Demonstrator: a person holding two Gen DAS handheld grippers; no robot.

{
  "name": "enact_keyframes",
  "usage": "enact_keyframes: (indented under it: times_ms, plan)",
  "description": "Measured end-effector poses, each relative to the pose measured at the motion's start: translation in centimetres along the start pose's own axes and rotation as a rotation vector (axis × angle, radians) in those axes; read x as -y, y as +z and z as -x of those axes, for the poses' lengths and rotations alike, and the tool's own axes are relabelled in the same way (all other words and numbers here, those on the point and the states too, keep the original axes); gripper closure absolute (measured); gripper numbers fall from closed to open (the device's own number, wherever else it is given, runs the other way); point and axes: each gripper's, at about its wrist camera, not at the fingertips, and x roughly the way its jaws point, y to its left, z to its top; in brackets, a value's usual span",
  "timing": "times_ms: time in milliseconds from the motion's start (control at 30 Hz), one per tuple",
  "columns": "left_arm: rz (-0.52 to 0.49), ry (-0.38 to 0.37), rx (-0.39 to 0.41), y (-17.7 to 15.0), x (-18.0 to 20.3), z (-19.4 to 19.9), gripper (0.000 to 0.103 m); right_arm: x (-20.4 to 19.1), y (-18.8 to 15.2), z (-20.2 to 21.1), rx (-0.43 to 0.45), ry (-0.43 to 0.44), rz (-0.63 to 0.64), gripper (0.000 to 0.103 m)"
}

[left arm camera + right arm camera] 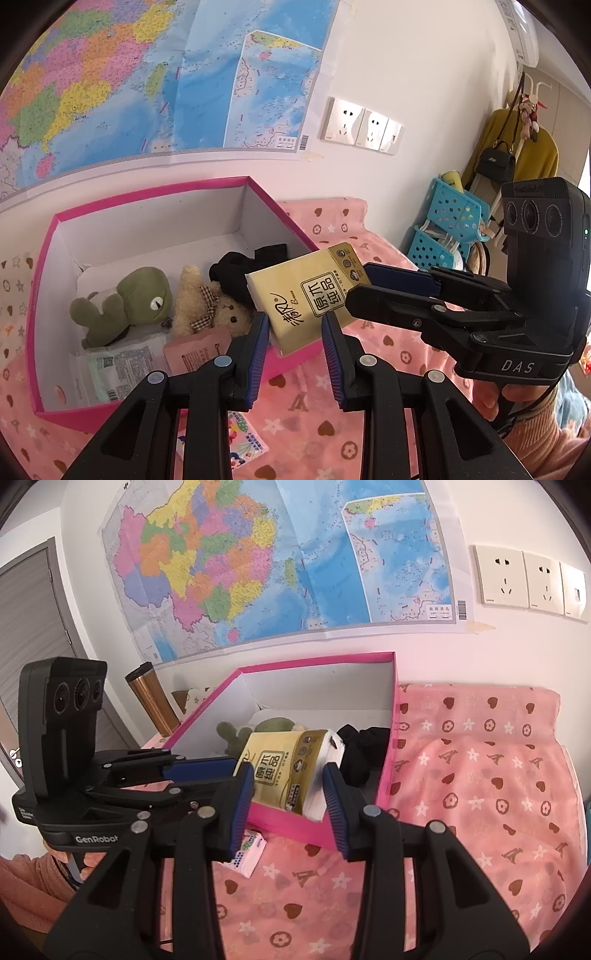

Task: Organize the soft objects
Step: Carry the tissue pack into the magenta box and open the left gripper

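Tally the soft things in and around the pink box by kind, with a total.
Plush toys: 2, green plush and bear
Tissue packs: 2, yellow pack and small pack on the blanket
Flat packets: 2, white packet and pink packet
Black cloth: 1
Total: 7

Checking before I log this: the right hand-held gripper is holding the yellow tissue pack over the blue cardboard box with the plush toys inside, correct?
Not quite: the cardboard box is pink, not blue, as the right wrist view shows. The right hand-held gripper does hold the yellow tissue pack over it, plush toys inside.
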Motion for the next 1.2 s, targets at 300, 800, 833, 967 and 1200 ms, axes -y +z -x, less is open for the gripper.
enact_keyframes:
  times_ms: [300, 800, 833, 967, 1200]
  plan:
    - [0.004, 0.011, -0.006, 0.4, -0.1, -0.5, 0.075, 0.6, 0.1, -0.6, -0.01, -0.002, -0.004, 0.061]
    - [0.003, 0.026, -0.02, 1.1, -0.4, -1.8, 0.075, 1.4, 0.6, -1.6, -0.021, -0.014, -0.011, 0.061]
    - [0.003, 0.028, -0.02, 1.1, -0.4, -1.8, 0.075, 1.4, 0.6, -1.6, -0.021, -0.014, -0.012, 0.061]
    - [0.007, 0.036, -0.024, 1.3, -0.6, -2.0, 0.075, 1.5, 0.7, -1.9, -0.026, -0.016, -0.011, 0.061]
    - [0.021, 0.043, -0.033, 1.2, -0.9, -2.3, 0.075, 1.7, 0.7, -2.6, -0.042, -0.021, -0.013, 0.061]
